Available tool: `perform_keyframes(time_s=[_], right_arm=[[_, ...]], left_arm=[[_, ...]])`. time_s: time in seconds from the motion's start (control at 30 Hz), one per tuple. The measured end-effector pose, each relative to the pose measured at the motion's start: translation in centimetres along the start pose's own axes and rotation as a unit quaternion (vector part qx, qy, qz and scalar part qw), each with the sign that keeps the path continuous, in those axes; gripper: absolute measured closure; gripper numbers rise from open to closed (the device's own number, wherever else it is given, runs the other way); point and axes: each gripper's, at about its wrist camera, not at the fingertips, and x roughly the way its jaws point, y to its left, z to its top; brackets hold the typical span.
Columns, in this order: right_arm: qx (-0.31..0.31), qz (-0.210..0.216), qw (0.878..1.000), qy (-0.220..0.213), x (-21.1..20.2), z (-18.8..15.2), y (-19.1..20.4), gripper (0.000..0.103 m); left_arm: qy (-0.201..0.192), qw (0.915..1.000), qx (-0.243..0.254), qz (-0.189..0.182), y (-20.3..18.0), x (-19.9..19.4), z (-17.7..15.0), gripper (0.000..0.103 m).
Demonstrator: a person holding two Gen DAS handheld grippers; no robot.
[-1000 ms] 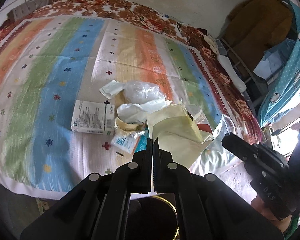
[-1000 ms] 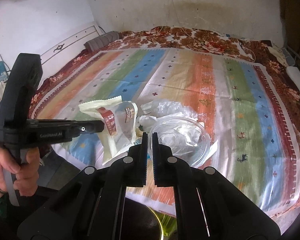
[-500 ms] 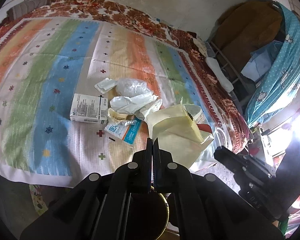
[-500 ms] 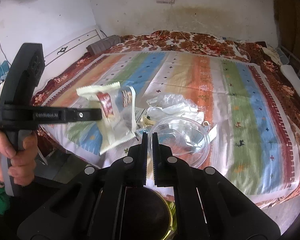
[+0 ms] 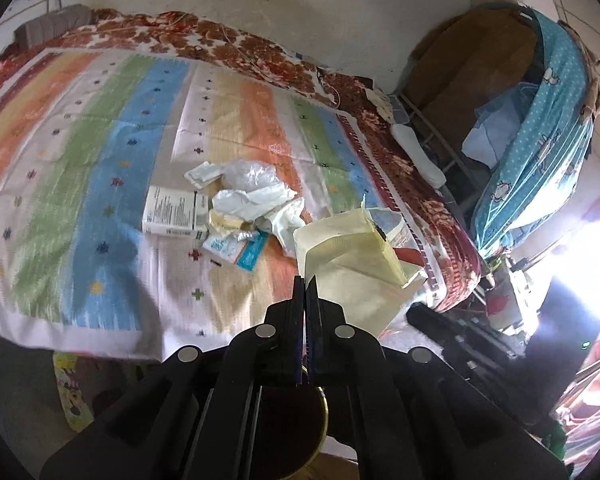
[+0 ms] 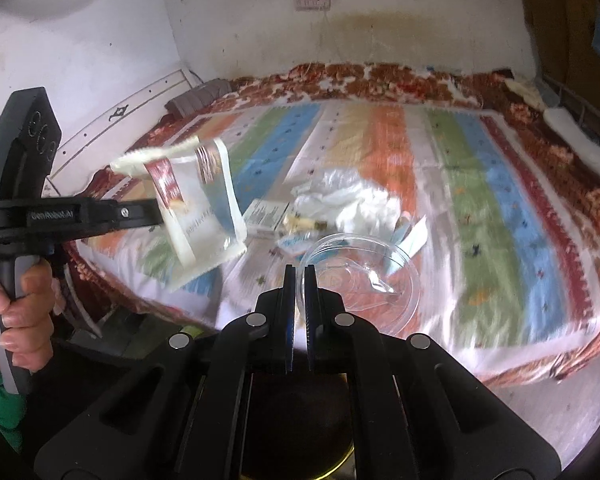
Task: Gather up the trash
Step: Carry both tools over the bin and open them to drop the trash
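My left gripper (image 5: pixel 305 280) is shut on a pale yellow snack wrapper (image 5: pixel 348 268) and holds it in the air past the bed's front edge; the wrapper also shows in the right wrist view (image 6: pixel 196 216), pinched by the left gripper (image 6: pixel 160 214). My right gripper (image 6: pixel 299 270) is shut on the rim of a clear plastic bowl (image 6: pixel 364 276), held above the bed's near edge. On the striped bedspread (image 5: pixel 100 152) lies a trash pile: a white box (image 5: pixel 174 216), crumpled white plastic bags (image 5: pixel 252 188) and a blue-and-white packet (image 5: pixel 240 248).
The bed fills the middle of both views, with a wall behind and a headboard (image 6: pixel 112 128) on the left. A metal rack (image 5: pixel 440 136), blue patterned cloth (image 5: pixel 540 128) and brown clothing (image 5: pixel 468 64) stand right of the bed. A dark round opening with a yellow rim (image 5: pixel 320 432) sits below the grippers.
Both grippers have pulled back and up from the bed with the wrapper and the bowl still held. The trash pile now looks farther away.
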Motion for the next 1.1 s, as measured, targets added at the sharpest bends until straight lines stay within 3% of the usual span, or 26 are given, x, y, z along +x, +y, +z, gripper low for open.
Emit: perform_keyframes(time_s=[0.53,0.67,1.1], right_arm=[[0.024,0.003,0.998,0.064,1.8,-5.0,1.0,0.099],[0.050,0.007,0.994,0.098,3.3,-6.4,0.7,0.099],[0.100,0.013,0.981,0.164,6.2,-8.3,-0.7,0.099]], left_arm=[[0.054,0.9974,-0.008,0.048,0.1,1.5,-4.8,0.103],[0.095,0.9933,-0.023,0.061,0.6,3.3,-5.7,0.103],[0.164,0.9779,-0.070,0.109,2.8,6.8,-7.1,0.103]])
